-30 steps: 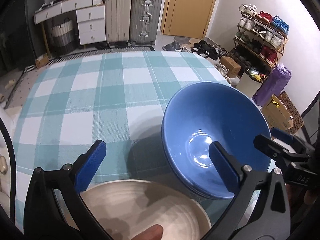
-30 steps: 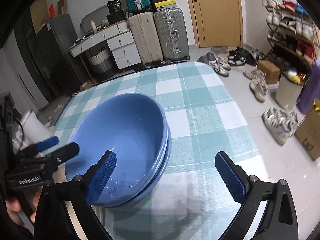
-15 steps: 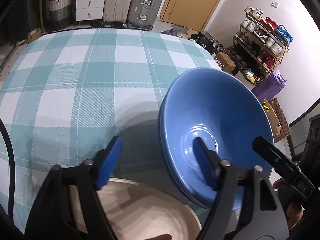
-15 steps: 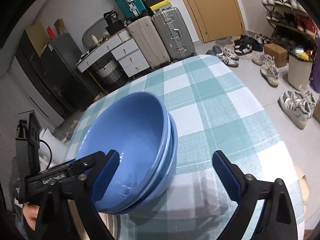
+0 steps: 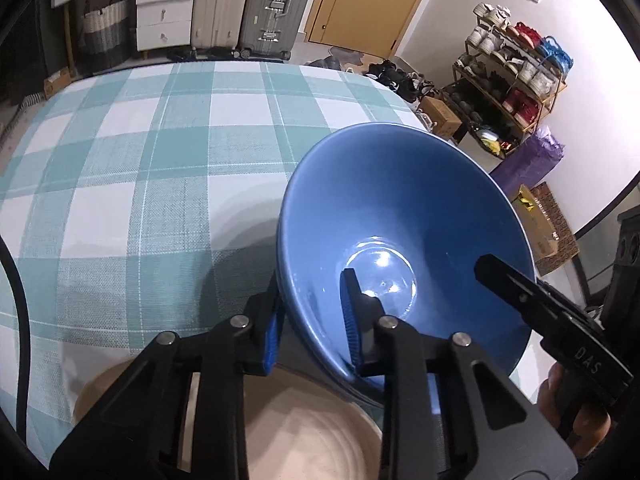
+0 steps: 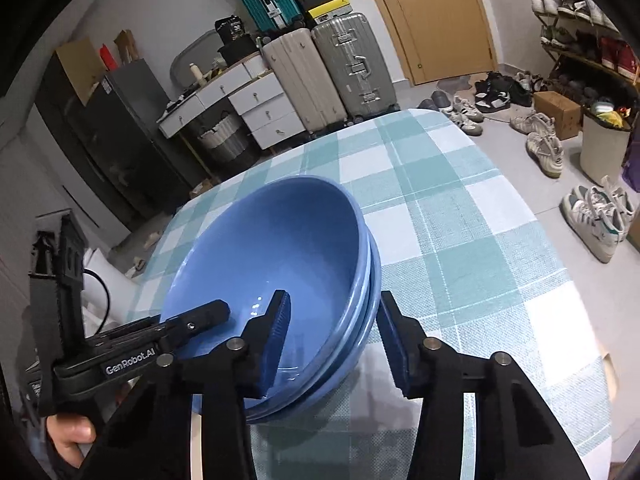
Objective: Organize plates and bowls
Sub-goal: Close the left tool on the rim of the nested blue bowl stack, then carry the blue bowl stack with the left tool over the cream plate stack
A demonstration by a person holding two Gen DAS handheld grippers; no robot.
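A stack of blue bowls [image 5: 404, 216] sits on the checked tablecloth; in the right wrist view [image 6: 280, 248] three nested rims show. My left gripper [image 5: 310, 320] is shut on the near-left rim of the stack, one pad inside and one outside. My right gripper [image 6: 332, 336] straddles the opposite rim, one pad inside and one outside, closed onto it. A cream plate [image 5: 304, 440] lies on the table just under my left gripper, beside the bowls.
The teal and white checked table [image 5: 140, 168] stretches away beyond the bowls. Its right edge [image 6: 560, 240] drops to a floor with shoes. Suitcases [image 6: 320, 72] and drawers stand at the back wall.
Both grippers were open wide around the bowls. They have moved in and closed onto opposite sides of the bowl stack's rim.
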